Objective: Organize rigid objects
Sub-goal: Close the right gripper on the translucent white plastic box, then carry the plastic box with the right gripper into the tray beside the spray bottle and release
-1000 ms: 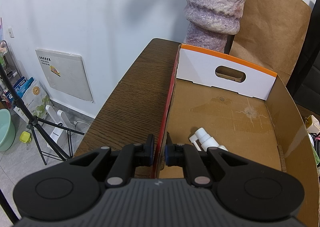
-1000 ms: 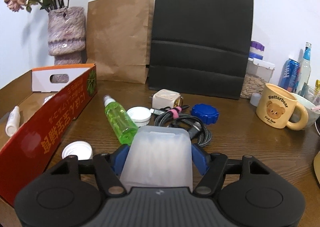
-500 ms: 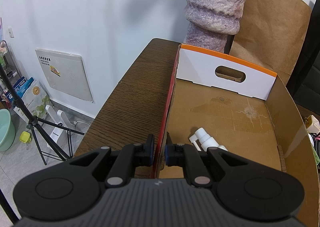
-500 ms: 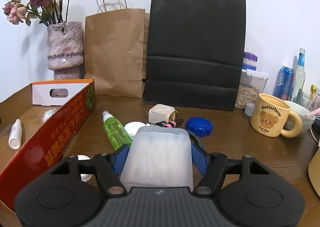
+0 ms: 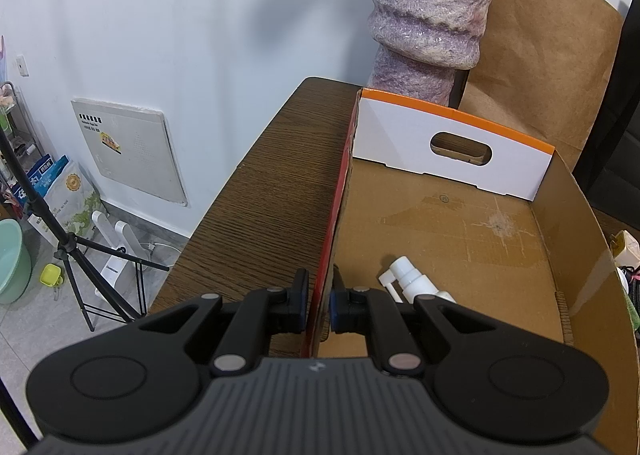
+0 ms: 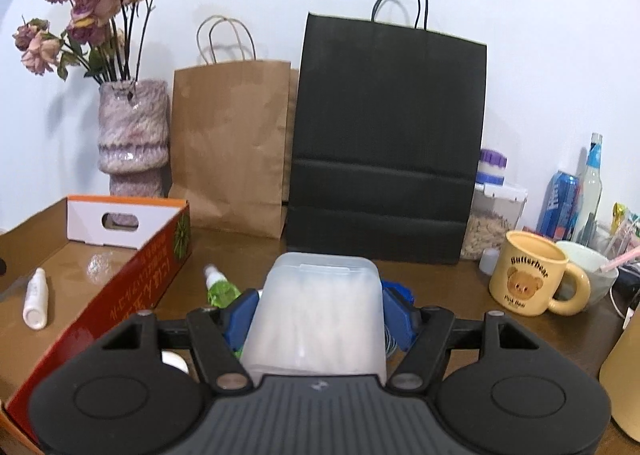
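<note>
I had my left claw pinched on the cardboard box wall; my right claw held the translucent case above the counter. Only the white bottle was boxed; the green spray bottle waited.

1. Both views are evenly and fairly brightly lit by soft indoor light; no lamp or window is seen.
2. Soft, blurred grey shadows are cast on the white wall in the left wrist view.
3. A faint shadow is thrown on the wall beside the brown paper bag handles.
4. Small glints are seen on the purple vase, and a pale sheen lies on the cardboard box floor.
5. Strong fisheye bending is seen at the edges, with dark vignetted corners.
6. The green spray bottle appears slightly smeared; the distant items stay sharp.
</note>
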`<state>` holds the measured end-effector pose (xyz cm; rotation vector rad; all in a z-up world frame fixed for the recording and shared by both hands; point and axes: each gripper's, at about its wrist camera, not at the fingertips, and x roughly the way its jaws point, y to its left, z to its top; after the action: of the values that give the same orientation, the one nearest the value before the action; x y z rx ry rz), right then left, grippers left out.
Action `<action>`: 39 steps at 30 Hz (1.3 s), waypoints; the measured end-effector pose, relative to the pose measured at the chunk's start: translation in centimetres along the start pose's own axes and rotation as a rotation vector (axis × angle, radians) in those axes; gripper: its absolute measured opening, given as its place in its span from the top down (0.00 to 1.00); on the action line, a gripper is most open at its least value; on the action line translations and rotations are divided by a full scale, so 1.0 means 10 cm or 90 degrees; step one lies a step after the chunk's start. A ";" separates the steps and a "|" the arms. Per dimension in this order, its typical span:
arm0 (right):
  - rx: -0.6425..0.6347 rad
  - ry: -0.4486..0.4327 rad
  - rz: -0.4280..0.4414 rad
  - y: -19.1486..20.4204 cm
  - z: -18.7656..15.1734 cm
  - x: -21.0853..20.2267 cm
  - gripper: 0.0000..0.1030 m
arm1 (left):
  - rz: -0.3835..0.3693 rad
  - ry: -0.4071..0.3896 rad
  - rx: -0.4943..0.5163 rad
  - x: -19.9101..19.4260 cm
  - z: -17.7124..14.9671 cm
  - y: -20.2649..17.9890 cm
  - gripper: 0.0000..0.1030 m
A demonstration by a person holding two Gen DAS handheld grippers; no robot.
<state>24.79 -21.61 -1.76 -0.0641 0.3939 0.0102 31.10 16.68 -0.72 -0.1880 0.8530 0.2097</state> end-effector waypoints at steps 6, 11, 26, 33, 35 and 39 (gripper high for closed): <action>-0.005 -0.019 0.012 0.06 0.08 -0.03 0.35 | 0.000 0.000 0.000 0.00 0.00 0.00 0.89; -0.020 -0.032 0.032 0.17 0.15 -0.03 0.35 | 0.000 0.000 0.000 0.00 0.00 0.00 0.89; -0.021 -0.062 0.118 0.67 0.47 0.11 0.35 | -0.001 -0.002 -0.003 -0.01 -0.01 0.00 0.89; -0.031 -0.074 0.174 1.02 0.67 0.21 0.35 | 0.000 -0.003 -0.001 -0.01 -0.01 0.00 0.89; -0.036 -0.072 0.193 1.12 0.72 0.25 0.35 | 0.000 -0.003 -0.001 -0.01 0.00 -0.01 0.89; -0.050 -0.066 0.228 1.30 0.79 0.32 0.36 | 0.001 -0.003 -0.001 -0.01 -0.01 -0.01 0.89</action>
<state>30.47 -8.18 3.53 -0.0701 0.2978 0.3808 31.00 16.58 -0.65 -0.1880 0.8479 0.2123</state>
